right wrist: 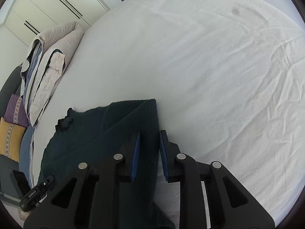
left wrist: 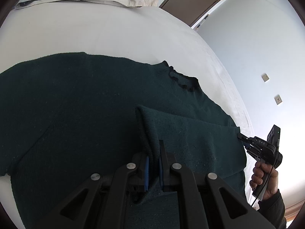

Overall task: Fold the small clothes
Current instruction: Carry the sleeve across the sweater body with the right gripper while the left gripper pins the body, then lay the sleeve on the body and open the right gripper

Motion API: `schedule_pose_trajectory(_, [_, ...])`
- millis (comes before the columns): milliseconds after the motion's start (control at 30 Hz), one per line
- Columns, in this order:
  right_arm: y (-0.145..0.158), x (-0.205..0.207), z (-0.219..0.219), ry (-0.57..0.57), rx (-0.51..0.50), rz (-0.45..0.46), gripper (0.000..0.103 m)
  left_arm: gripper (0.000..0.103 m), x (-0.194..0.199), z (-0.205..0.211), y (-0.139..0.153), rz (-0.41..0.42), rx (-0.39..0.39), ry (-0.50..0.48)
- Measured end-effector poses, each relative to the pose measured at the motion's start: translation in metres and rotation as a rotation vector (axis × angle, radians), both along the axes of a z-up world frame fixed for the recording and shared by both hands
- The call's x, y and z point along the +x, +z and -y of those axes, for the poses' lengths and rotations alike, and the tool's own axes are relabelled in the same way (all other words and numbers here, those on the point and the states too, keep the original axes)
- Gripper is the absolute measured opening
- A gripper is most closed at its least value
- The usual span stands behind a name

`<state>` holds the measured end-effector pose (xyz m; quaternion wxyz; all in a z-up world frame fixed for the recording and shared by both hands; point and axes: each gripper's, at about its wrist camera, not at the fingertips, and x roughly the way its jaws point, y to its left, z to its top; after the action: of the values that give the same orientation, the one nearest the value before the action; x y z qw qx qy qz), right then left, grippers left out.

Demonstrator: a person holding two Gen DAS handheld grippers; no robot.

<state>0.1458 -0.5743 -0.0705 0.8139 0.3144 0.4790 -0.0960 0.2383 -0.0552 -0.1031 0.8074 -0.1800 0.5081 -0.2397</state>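
1. A dark green knitted sweater (left wrist: 76, 105) lay spread on the white bed sheet (left wrist: 95, 34), filling the middle and lower left of the left wrist view, its frilled collar (left wrist: 181, 78) toward the centre right.
2. One sleeve (left wrist: 190, 133) was folded back across the body of the garment, running from the lower centre to the right edge of the fabric.
3. The left gripper (left wrist: 153, 164) sat at the bottom centre of its own view, fingers narrow and pinching the sleeve's cuff end between the blue pads (left wrist: 146, 171).
4. The right gripper (left wrist: 241, 137) appeared at the right of the left wrist view, held by a hand (left wrist: 264, 179) in a dark sleeve; its tips met the sweater's right edge, near the sleeve fold.
5. In the right wrist view the right gripper (right wrist: 149, 152) showed a narrow gap between its blue pads (right wrist: 136, 152), with the sweater edge (right wrist: 144, 126) lying in that gap; the pads did not visibly press the cloth.
6. A folded beige duvet (right wrist: 49, 72) lay at the left of the right wrist view, beside purple and yellow cushions (right wrist: 11, 133).
7. White wardrobe doors (right wrist: 47, 3) filled the upper left of that view.
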Motion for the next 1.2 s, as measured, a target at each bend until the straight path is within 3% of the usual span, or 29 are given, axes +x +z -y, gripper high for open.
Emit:
schedule_pose_trajectory(100, [-0.003, 0.007, -0.002, 0.007, -0.042, -0.008, 0.006, 0.008, 0.002, -0.002, -0.005, -0.01, -0.01, 0.013])
schedule_pose_trajectory(233, [-0.006, 0.013, -0.006, -0.001, -0.087, -0.013, 0.005, 0.008, 0.005, 0.0, -0.01, -0.009, -0.015, 0.024])
schedule_pose_trajectory(433, [-0.018, 0.005, 0.001, -0.086, -0.03, 0.041, 0.004, 0.008, 0.007, -0.001, -0.012, -0.001, -0.04, 0.031])
schedule_pose_trajectory(700, [0.017, -0.021, -0.019, -0.017, -0.122, 0.084, 0.008, 0.011, 0.006, -0.002, -0.016, 0.022, -0.033, 0.02])
schedule_pose_trajectory(800, [0.028, -0.034, -0.047, 0.068, -0.156, 0.064, 0.013, 0.011, 0.005, -0.001, -0.016, 0.03, -0.032, 0.02])
schedule_pose_trajectory(867, [0.026, -0.038, -0.066, 0.118, -0.241, 0.014, 0.013, 0.011, 0.005, 0.0, -0.016, 0.034, -0.028, 0.016])
schedule_pose_trajectory(967, [0.008, -0.045, -0.073, 0.118, -0.265, -0.063, 0.013, 0.012, 0.003, -0.002, -0.016, 0.035, -0.027, 0.013])
schedule_pose_trajectory(1033, [0.001, -0.05, -0.07, 0.112, -0.269, -0.053, 0.012, 0.013, 0.002, -0.003, -0.018, 0.04, -0.027, 0.01])
schedule_pose_trajectory(1167, [-0.008, -0.052, -0.065, 0.087, -0.384, -0.098, 0.008, 0.013, 0.001, -0.002, -0.02, 0.048, -0.03, 0.011])
schedule_pose_trajectory(1200, [-0.009, -0.053, -0.059, 0.074, -0.365, -0.103, 0.007, 0.013, 0.001, -0.002, -0.02, 0.048, -0.031, 0.012])
